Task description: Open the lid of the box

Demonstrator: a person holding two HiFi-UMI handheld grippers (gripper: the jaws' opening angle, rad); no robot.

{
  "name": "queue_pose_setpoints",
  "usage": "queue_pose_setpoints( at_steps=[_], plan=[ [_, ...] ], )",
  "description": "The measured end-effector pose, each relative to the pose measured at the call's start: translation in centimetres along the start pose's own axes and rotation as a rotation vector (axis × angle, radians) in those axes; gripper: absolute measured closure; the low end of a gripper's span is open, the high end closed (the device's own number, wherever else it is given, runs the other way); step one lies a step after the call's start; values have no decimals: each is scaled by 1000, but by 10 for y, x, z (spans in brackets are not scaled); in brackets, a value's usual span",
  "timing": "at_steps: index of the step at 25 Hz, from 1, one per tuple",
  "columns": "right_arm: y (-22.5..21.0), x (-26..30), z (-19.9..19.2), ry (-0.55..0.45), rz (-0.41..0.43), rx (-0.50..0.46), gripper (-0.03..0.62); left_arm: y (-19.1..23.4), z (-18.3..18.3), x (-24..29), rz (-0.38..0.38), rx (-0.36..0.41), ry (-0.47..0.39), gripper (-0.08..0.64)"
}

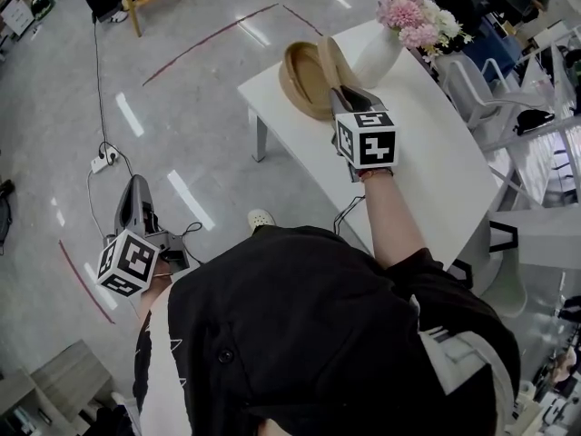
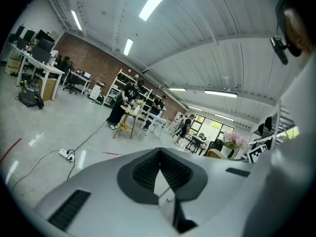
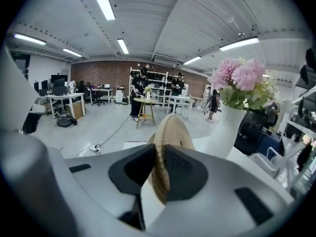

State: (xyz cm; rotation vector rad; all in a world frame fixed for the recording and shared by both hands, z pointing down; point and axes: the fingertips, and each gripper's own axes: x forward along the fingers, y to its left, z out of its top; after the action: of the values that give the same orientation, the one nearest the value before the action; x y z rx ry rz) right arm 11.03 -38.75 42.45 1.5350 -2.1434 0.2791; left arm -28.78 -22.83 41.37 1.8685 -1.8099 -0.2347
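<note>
On the white table (image 1: 436, 162) sits a round woven straw box (image 1: 298, 82). Its lid (image 1: 332, 62) is tipped up on edge over the box's right side. My right gripper (image 1: 345, 94) is shut on the lid's near rim. In the right gripper view the lid (image 3: 168, 132) stands edge-on between the two dark pads (image 3: 185, 167), which press on both its faces; the right gripper (image 3: 159, 164) holds it nearly upright. My left gripper (image 1: 136, 189) hangs low on the left over the floor, far from the table. It (image 2: 159, 154) holds nothing, its pads meeting at the tips.
A white vase (image 1: 378, 55) of pink flowers (image 1: 413, 12) stands right behind the box, close to the lid; it also rises at right as a vase (image 3: 224, 132). A cable and power strip (image 1: 102, 160) lie on the floor. White chairs (image 1: 477, 84) stand beyond the table.
</note>
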Motion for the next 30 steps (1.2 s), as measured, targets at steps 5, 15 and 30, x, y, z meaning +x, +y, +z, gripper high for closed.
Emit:
queue_pose_setpoints(
  at_steps=[5, 15, 30],
  plan=[
    [2, -19, -3, -11, -17, 3, 523, 0, -4, -20, -2, -1, -2, 549],
    [14, -58, -14, -32, -12, 11, 523, -9, -8, -53, -18, 6, -12, 551],
    [27, -106, -35, -51, 8, 56, 522, -32, -18, -84, -65, 24, -11, 551]
  ],
)
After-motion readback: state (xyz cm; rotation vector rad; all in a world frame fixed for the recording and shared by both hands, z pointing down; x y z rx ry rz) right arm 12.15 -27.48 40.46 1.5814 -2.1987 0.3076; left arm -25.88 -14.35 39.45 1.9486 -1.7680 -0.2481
